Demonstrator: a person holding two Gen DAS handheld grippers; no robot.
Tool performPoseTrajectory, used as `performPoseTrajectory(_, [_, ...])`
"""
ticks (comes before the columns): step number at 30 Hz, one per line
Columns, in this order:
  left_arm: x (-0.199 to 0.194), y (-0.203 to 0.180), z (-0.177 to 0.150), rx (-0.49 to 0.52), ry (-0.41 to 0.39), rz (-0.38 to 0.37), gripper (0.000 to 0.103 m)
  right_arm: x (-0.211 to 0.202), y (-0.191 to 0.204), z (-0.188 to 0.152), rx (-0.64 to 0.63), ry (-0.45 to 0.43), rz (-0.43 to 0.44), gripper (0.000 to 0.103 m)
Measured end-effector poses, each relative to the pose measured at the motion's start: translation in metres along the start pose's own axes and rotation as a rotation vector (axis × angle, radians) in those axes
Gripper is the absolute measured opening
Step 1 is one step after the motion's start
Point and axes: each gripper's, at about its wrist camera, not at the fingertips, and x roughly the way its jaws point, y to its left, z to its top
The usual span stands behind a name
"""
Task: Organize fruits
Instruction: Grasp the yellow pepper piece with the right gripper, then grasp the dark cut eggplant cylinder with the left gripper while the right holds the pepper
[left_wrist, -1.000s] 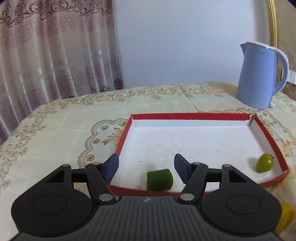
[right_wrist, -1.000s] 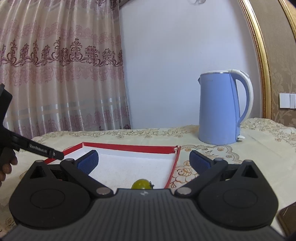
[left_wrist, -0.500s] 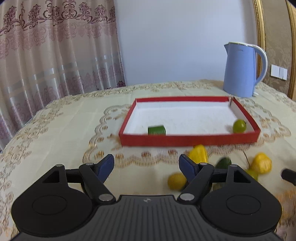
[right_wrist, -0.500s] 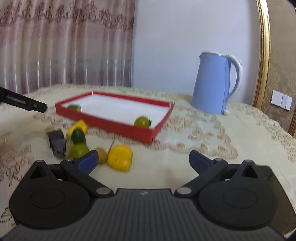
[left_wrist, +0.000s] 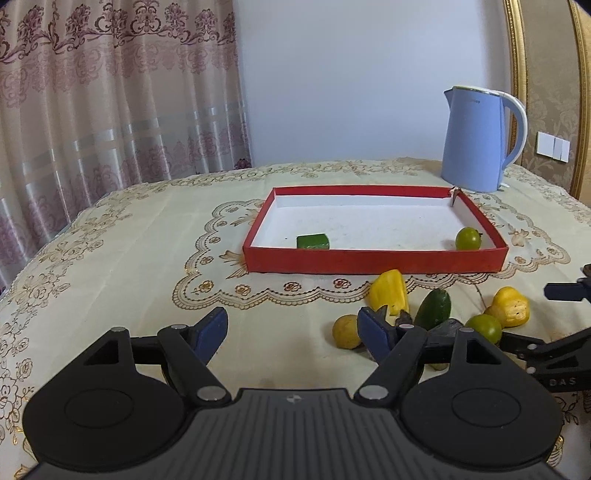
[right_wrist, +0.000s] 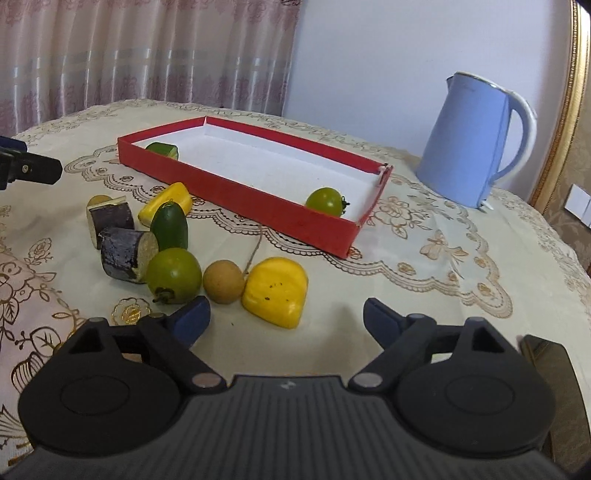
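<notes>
While our two grippers hang low over the cream, gold-embroidered tablecloth (right_wrist: 424, 236), we see the shallow red cardboard tray with a white floor (right_wrist: 258, 201) lying with its long side across the left wrist view and slanting away in the right wrist view, and the pale blue electric kettle (right_wrist: 469, 144) standing beyond its far right corner. Inside the tray a cut green cucumber piece (left_wrist: 312, 242) rests against the near wall toward the left, and a round green tomato (right_wrist: 325, 201) sits in the near right corner. Outside, just in front of the tray, the loose fruits cluster: a yellow pepper chunk (right_wrist: 275, 291), closest to our right gripper (right_wrist: 286, 319), lies just ahead of its open span, nearer the left finger; its jaws are wide but closing, with nothing between the pads. Beside it sit a small tan round fruit (right_wrist: 223, 282), a green round fruit (right_wrist: 173, 275), two dark purple cut pieces (right_wrist: 123, 253), a dark green cucumber end (right_wrist: 170, 225) whose long axis points toward the tray, and another yellow wedge (right_wrist: 166, 203). Our left gripper (left_wrist: 291, 330) holds its jaws wide and empty over bare cloth, the cluster off past its right finger.
</notes>
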Motion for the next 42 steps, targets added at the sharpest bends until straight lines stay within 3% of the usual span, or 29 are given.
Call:
performPoseTrajectory(3, [0.002,-0.001,0.000,-0.005,0.001,-0.012,0.077,0.003,0.002,0.004,-0.009,0.005,0.048,0.056])
performPoseTrajectory(14, [0.005,-0.002,-0.003,0.002,0.010,-0.040,0.077,0.008,-0.001,0.006,0.031,-0.003,0.066,0.054])
performPoseTrajectory(15, [0.004,-0.003,-0.003,0.004,0.011,-0.044,0.077,0.007,-0.002,0.006,0.039,-0.006,0.067,0.050])
performPoseTrajectory(16, [0.004,-0.004,-0.004,0.008,0.011,-0.049,0.077,0.006,-0.004,0.005,0.045,-0.010,0.042,0.036])
performPoseTrajectory(26, [0.010,-0.035,-0.011,0.090,0.025,-0.109,0.077,-0.006,-0.011,-0.002,0.077,-0.037,0.073,0.033])
performPoseTrajectory(31, [0.018,-0.046,-0.012,0.098,0.046,-0.129,0.077,-0.018,-0.015,-0.002,0.068,-0.059,0.064,0.018])
performPoseTrajectory(42, [0.019,-0.055,-0.012,0.124,0.039,-0.127,0.077,-0.015,-0.017,-0.005,0.071,-0.049,0.076,0.021])
